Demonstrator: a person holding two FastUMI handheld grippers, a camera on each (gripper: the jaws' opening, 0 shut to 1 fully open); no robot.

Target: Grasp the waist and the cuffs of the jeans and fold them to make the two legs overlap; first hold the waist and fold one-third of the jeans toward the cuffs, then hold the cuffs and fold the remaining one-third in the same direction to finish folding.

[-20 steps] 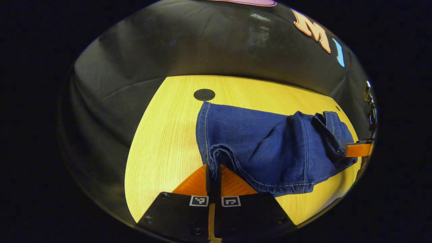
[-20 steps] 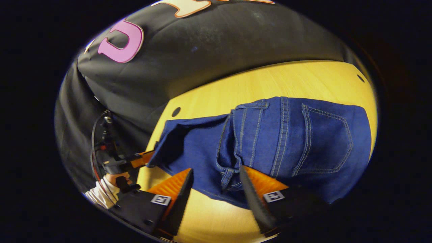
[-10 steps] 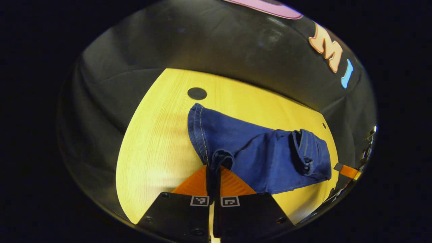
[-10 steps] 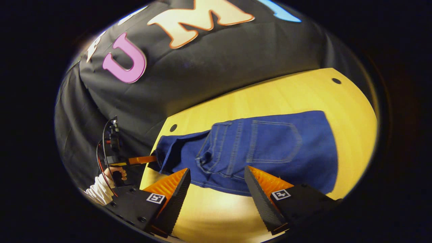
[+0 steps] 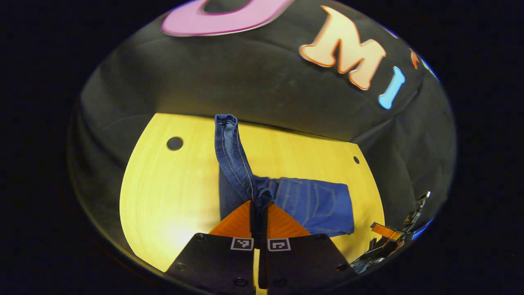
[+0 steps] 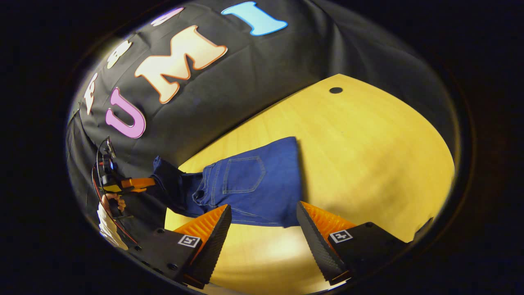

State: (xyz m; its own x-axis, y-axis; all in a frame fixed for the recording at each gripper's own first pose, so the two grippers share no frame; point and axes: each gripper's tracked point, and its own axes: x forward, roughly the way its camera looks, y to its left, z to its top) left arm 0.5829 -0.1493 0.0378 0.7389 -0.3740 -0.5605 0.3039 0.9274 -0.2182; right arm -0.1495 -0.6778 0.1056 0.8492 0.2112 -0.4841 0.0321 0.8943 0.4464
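The left gripper (image 5: 258, 205) pinches the jeans (image 5: 311, 203) between closed fingers; the right gripper (image 6: 262, 227) hangs open above the table (image 6: 368, 143).

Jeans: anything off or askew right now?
Yes. The left gripper is shut on one end of the jeans and lifts it off the table, so the fold hangs uneven. The right gripper is open, holding nothing.
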